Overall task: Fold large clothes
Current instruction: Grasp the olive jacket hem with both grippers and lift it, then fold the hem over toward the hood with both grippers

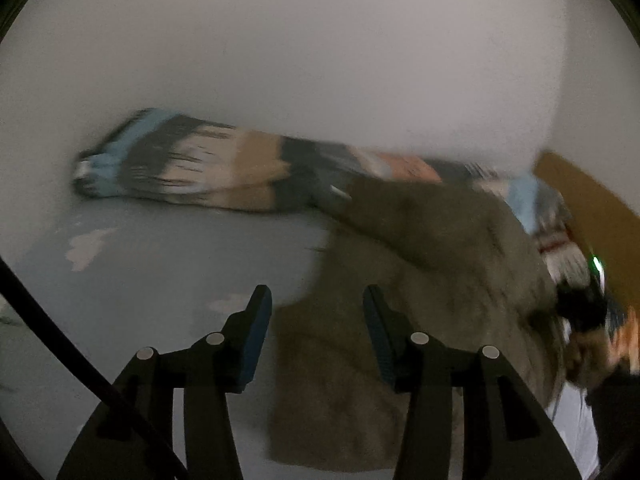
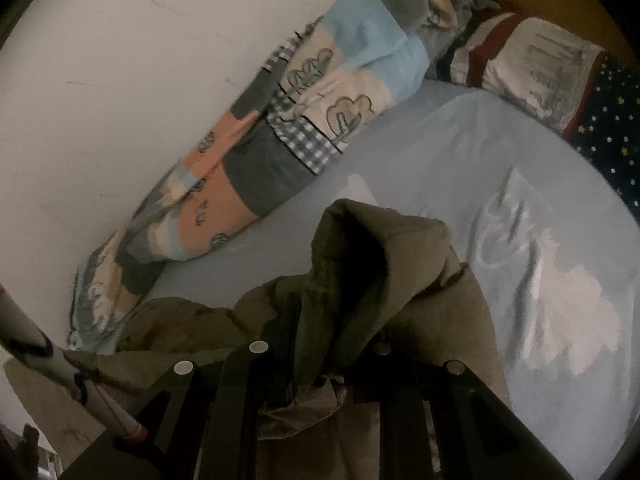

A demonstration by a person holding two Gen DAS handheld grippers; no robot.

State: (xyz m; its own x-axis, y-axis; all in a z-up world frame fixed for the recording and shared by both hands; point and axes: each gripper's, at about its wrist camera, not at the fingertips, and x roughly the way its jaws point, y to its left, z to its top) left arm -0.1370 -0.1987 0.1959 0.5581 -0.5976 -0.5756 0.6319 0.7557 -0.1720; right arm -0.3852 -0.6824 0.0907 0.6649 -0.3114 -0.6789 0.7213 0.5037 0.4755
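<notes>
A large olive-green jacket (image 1: 420,280) lies on a pale blue bed sheet (image 1: 168,264). My left gripper (image 1: 317,304) is open and empty, its fingers above the jacket's left edge. In the right wrist view the jacket (image 2: 360,280) is bunched up between the fingers of my right gripper (image 2: 320,360), which is shut on a fold of it and lifts it off the sheet (image 2: 500,220). The right fingertips are hidden by the cloth. The right gripper also shows blurred in the left wrist view (image 1: 580,308) at the jacket's right edge.
A rolled patchwork quilt (image 1: 224,168) lies along the white wall (image 1: 320,60); it also shows in the right wrist view (image 2: 280,128). A pillow (image 2: 532,68) and a dark starred cloth (image 2: 612,128) lie at the bed's head. A wooden headboard (image 1: 592,208) is at the right.
</notes>
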